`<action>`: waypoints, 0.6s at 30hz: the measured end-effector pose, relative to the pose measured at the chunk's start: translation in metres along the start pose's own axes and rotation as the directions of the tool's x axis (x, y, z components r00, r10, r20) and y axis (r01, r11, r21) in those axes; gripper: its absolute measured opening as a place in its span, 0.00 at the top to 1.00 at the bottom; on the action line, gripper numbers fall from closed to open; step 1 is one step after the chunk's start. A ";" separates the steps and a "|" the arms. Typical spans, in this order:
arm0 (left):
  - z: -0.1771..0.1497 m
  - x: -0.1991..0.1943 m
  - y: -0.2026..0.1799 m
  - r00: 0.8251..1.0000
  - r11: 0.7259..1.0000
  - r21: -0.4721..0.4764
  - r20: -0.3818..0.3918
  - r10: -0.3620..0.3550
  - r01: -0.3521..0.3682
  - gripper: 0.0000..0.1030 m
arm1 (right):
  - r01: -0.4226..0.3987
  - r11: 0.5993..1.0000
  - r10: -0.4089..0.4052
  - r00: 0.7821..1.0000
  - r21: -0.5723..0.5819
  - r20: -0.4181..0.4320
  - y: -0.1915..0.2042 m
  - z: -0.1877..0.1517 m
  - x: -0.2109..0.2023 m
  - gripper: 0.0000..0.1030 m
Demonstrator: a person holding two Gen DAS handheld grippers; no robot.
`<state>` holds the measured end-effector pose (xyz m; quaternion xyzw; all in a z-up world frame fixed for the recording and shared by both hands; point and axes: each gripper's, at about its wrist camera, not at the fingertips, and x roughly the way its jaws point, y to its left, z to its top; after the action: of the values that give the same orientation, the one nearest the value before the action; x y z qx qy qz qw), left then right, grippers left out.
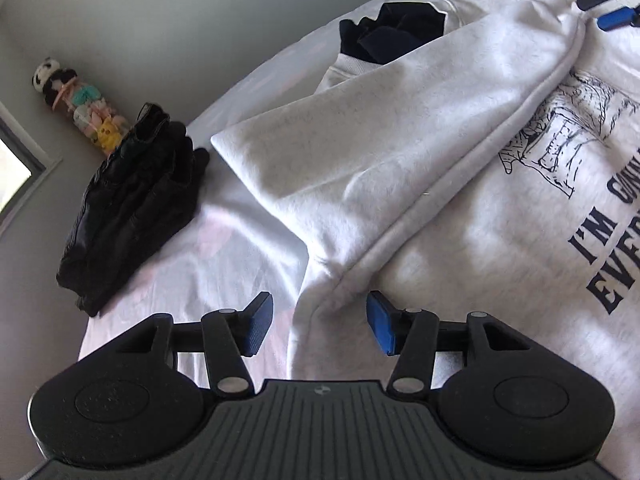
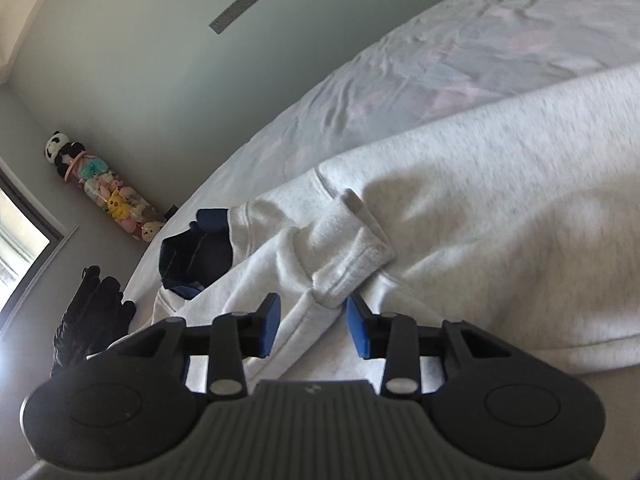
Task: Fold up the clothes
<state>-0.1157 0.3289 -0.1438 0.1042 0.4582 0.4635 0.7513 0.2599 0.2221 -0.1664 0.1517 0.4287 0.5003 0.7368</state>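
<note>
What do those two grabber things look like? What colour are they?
Both look alike. The left gripper and right gripper are matte black plastic, with two round discs, a ribbed grey middle block, silver pivot pins on jointed black links, and flat blue ridged fingertips. No cables, hands or sleeves show.

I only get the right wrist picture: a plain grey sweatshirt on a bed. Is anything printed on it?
Observer: Yes. The left wrist view shows the sweatshirt carrying a dark line drawing and block lettering beginning "I'M".
Operator: Where's the other tool?
Observer: The left gripper hovers over the sweatshirt's near edge, jaws open, gripping nothing.
Operator: That black heap at my left?
Observer: The black pile looks like stacked clothing, lying on the sheet beside the sweatshirt.
</note>
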 end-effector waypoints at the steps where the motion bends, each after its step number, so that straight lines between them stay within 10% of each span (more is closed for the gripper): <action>1: -0.002 0.002 -0.006 1.000 0.999 0.029 0.022 0.019 -0.020 0.41 | 0.002 1.000 -0.002 1.000 0.025 -0.001 -0.004 0.001 0.004 0.60; 5: 0.001 0.014 -0.026 0.990 0.980 0.161 0.104 0.101 -0.117 0.44 | -0.004 0.997 0.002 1.000 0.078 0.026 -0.013 0.009 0.021 0.60; 11: 0.001 0.022 -0.015 0.992 0.995 0.068 0.110 0.070 -0.078 0.82 | -0.002 0.995 -0.004 0.998 0.101 0.056 -0.017 0.009 0.033 0.84; 18: -0.001 0.016 0.015 0.988 0.990 -0.068 0.085 0.125 -0.119 0.88 | -0.056 0.995 0.052 0.997 0.077 0.054 0.005 0.014 0.014 0.89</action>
<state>-0.1232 0.3498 -0.1450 0.1290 0.4020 0.5177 0.7441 0.2697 0.2394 -0.1620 0.2050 0.4244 0.4987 0.7274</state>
